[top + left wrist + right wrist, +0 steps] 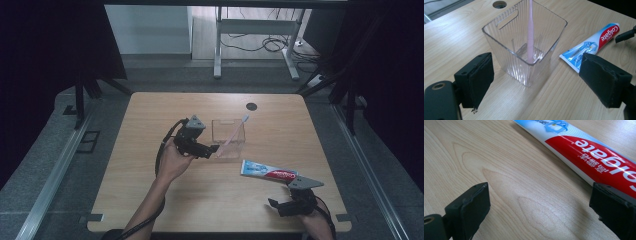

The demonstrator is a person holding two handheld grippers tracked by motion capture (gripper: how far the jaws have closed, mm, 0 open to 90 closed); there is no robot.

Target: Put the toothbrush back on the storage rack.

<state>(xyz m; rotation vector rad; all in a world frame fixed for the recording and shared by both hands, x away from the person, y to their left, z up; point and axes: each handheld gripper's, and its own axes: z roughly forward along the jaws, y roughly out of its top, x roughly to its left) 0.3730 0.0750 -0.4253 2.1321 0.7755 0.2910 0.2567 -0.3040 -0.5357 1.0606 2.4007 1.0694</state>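
A clear ribbed plastic cup (229, 137) (524, 47) stands near the middle of the wooden table (150, 200). A pink toothbrush (235, 131) (530, 32) leans inside it, head up over the far right rim. My left gripper (214, 149) (536, 62) is just left of the cup, open, with the cup's near corner ahead of its jaws and untouched. A toothpaste tube (267, 171) (594, 42) (586, 147) lies flat to the right of the cup. My right gripper (274, 204) (541, 195) sits low near the front right edge, open over bare wood beside the tube's red end.
A round cable hole (251, 106) (499, 4) is in the tabletop behind the cup. Beyond the table stand a white desk frame (257, 30) and floor cables. Dark curtains hang at both sides. A tip of the right gripper (625, 35) shows in the left gripper view.
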